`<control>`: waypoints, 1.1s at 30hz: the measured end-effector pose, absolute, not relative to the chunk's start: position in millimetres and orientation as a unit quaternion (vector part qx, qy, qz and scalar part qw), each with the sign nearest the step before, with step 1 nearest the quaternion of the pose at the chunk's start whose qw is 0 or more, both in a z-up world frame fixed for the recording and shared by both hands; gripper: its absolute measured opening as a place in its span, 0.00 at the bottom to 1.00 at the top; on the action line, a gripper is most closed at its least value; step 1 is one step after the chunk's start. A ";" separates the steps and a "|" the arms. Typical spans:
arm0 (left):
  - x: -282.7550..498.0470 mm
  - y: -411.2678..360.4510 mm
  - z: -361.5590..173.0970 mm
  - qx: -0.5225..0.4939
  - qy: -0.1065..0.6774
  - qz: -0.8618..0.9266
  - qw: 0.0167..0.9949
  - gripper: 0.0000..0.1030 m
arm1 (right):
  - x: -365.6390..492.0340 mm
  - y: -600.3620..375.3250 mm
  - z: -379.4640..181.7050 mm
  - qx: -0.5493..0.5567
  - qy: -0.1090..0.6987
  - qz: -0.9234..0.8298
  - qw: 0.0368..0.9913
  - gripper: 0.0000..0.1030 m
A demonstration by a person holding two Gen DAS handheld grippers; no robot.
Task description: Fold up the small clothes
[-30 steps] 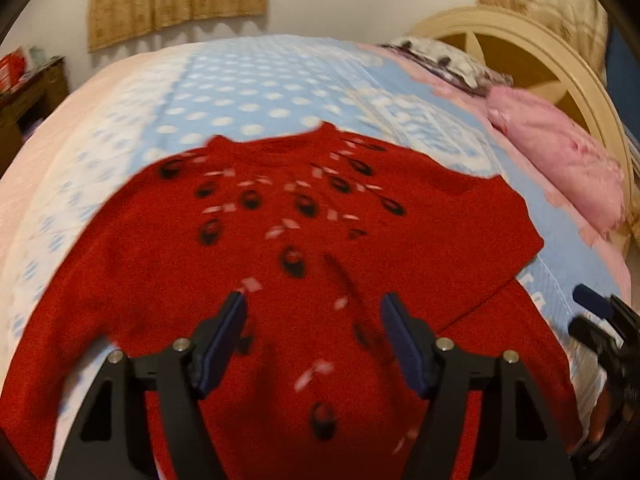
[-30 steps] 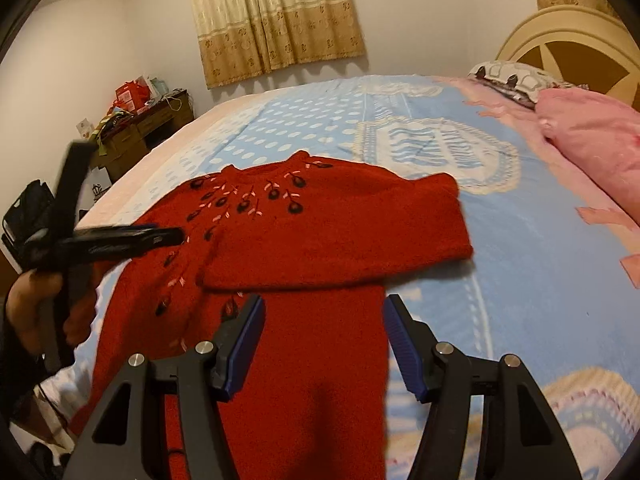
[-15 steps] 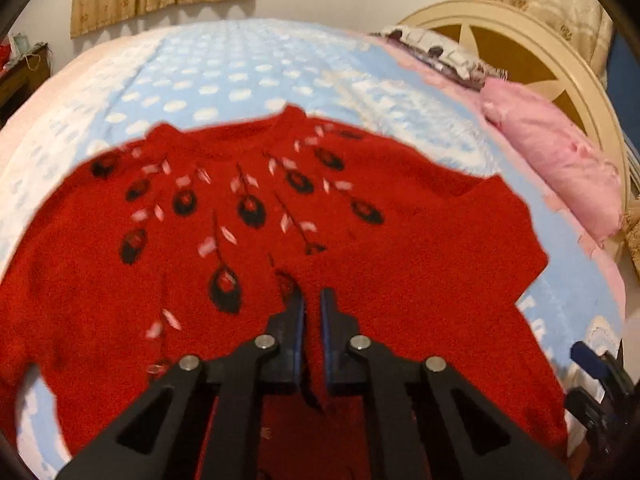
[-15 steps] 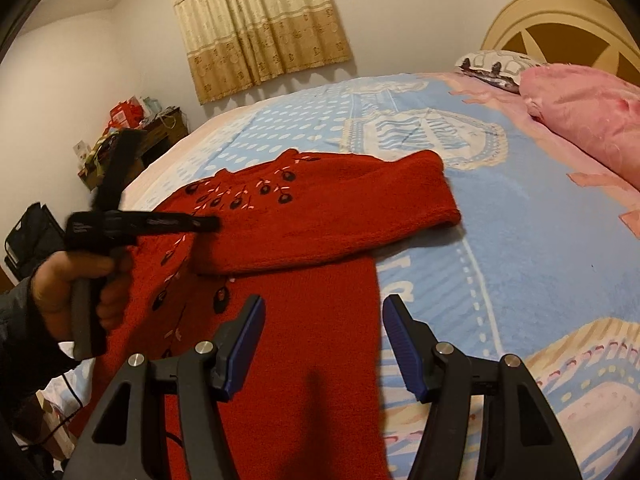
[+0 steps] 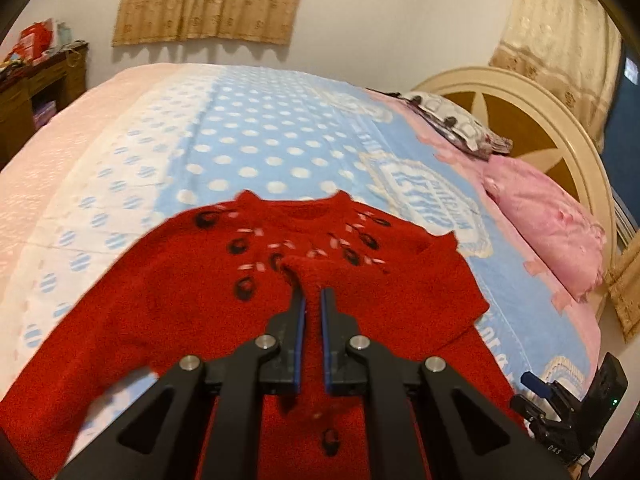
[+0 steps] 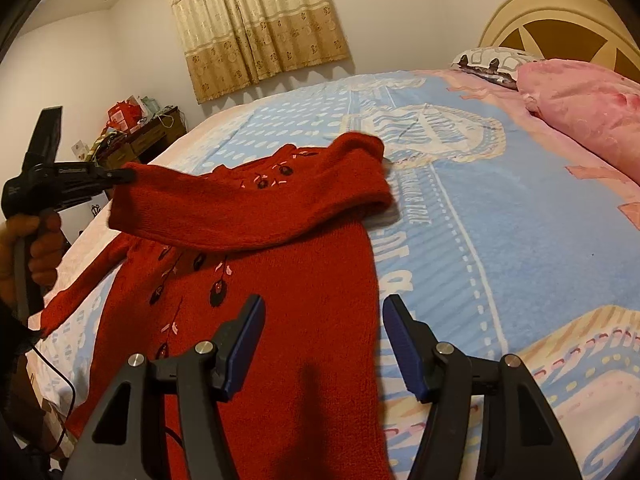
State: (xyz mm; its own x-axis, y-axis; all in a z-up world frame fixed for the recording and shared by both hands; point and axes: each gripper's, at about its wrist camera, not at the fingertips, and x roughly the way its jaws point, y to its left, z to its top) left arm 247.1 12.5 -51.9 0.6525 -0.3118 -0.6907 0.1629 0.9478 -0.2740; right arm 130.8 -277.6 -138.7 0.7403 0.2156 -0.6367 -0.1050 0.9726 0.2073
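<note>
So the red sweater (image 6: 280, 320) is spread on the bed (image 6: 500, 240), right under both grippers. The left gripper (image 5: 313, 300) is pinched tight on the sleeve (image 6: 248, 208), holding it up across the chest. The right gripper (image 6: 324, 344) hangs wide open above the lower body, gripping nothing. Looks like early days: the other sleeve and the body are still unfolded.

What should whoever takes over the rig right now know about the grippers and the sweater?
Left gripper: shut on the cuff of the red sweater, sleeve lifted across the chest.
Right gripper: open, empty, hovering over the sweater's lower body.
The sweater lies face up on the bed, other sleeve spread toward the bed's edge.
Done: one sleeve picked up.
Left: lay it down, fold the other sleeve, fold the body.
</note>
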 end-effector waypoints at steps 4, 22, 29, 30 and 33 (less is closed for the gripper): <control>244.5 33.1 -58.2 -0.105 0.399 -0.115 0.904 0.07 | 132.5 -277.5 -143.5 0.077 0.359 0.085 0.926 0.60; 243.6 95.4 -120.2 -0.188 0.447 -0.056 0.873 0.07 | 134.9 -276.3 -154.3 0.073 0.378 0.078 0.920 0.61; 240.2 106.3 -119.3 -0.195 0.444 -0.055 0.873 0.07 | 135.3 -276.1 -155.3 0.069 0.380 0.077 0.919 0.61; 241.3 104.1 -122.2 -0.189 0.449 -0.053 0.871 0.07 | 135.0 -275.9 -155.5 0.069 0.380 0.077 0.919 0.61; 245.0 104.2 -129.2 -0.176 0.449 -0.031 0.876 0.07 | 135.3 -276.6 -156.2 0.072 0.379 0.076 0.919 0.61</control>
